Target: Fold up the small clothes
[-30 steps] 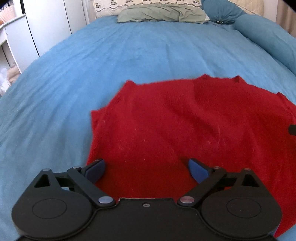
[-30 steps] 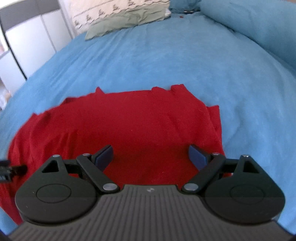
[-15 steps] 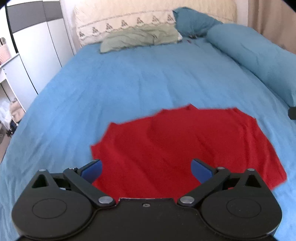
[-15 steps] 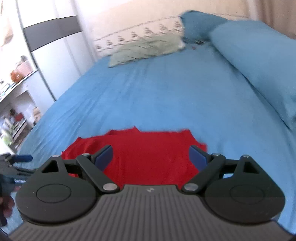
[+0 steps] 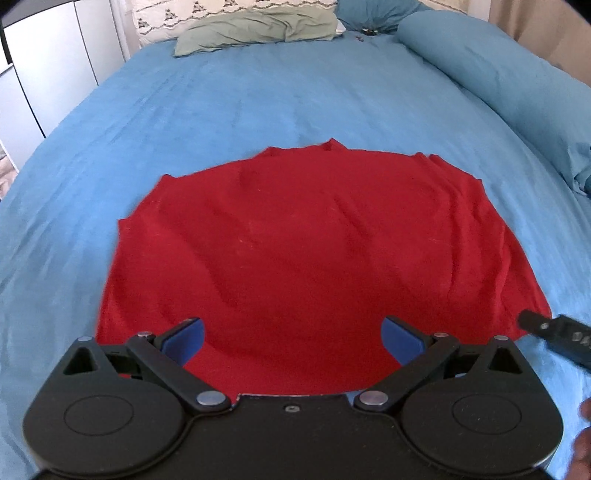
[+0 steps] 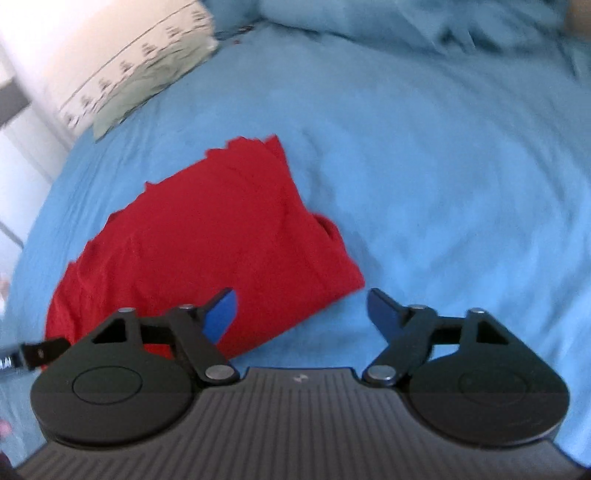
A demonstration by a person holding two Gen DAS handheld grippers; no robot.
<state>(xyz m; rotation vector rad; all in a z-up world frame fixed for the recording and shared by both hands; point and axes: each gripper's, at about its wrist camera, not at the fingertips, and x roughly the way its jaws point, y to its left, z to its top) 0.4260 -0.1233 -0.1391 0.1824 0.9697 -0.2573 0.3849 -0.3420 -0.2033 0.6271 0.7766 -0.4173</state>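
Red garment (image 5: 314,258) flat on blue bed (image 5: 258,103), long axis crosswise, left tool (image 5: 291,338) wide open, right tool (image 6: 301,314) narrowing, both empty

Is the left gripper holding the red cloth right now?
No. The left tongs stand open above the red cloth, pads clear of the fabric.

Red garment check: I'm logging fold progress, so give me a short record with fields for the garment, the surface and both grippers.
garment: red garment, lying spread on the bed with wrinkles along one side
surface: blue bedspread
left gripper: open, above the garment's near edge, holding nothing
right gripper: open, jaws just been closing, nothing between them, over the garment's corner
background: green pillow
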